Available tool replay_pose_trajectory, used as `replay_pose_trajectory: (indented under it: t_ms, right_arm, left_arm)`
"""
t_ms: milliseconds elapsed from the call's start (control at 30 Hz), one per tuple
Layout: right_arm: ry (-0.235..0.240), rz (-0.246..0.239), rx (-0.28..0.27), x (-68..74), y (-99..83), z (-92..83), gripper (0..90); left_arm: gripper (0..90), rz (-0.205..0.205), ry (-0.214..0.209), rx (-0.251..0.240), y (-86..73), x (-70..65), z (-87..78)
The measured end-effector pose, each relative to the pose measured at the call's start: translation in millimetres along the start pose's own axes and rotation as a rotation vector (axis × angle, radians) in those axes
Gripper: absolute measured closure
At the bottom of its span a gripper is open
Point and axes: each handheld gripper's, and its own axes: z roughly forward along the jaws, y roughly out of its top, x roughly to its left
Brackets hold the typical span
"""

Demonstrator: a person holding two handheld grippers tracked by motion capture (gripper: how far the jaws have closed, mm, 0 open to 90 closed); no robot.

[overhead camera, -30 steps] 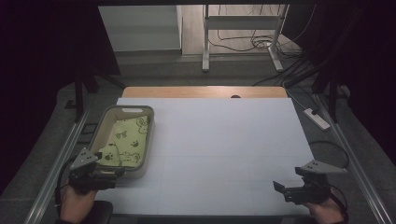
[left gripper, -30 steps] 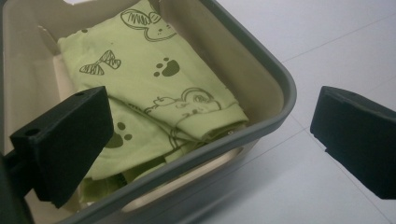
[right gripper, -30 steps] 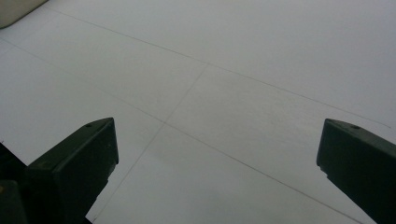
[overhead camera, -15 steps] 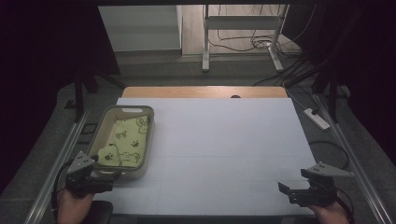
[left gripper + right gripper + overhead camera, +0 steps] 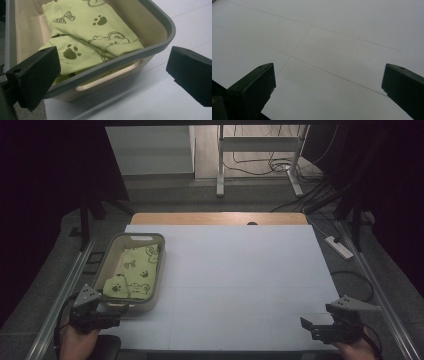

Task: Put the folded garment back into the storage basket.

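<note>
A beige basket with a grey rim (image 5: 131, 238) stands at the left of the white table. Folded inside it lies a light green cloth (image 5: 136, 269) printed with paw prints and bows. My left gripper (image 5: 116, 314) sits just off the basket's near end, open and holding nothing. In the left gripper view the basket's near wall and handle slot (image 5: 110, 76) sit between the wide-apart jaws, with the cloth (image 5: 95, 37) behind the rim. My right gripper (image 5: 309, 328) rests near the front right corner, open, and in the right gripper view only bare table top (image 5: 337, 30) lies between its jaws.
The white table top (image 5: 240, 270) stretches from the basket to the right edge. A wooden strip (image 5: 220, 218) runs along its far side. Metal rails flank the table. A power strip (image 5: 339, 247) lies on the floor at the right.
Both grippers have drawn back toward the table's near edge. The left one has slid a little away from the basket's end; the right one has dropped lower and to the right.
</note>
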Motion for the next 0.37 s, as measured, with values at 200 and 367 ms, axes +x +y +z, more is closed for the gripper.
replay_pose_trajectory:
  t_ms: [200, 367]
  right_arm:
    - [-0.022, -0.019, 0.039, 2.8, -0.5, 1.4, 0.0]
    - [-0.036, -0.033, 0.056, 4.1, -0.4, 3.4, 0.0]
  left_arm:
    - [0.0, 0.011, 0.029, 0.033, 1.2, -2.6, 3.0]
    - [0.0, 0.004, 0.026, 0.030, 2.0, -2.0, 3.0]
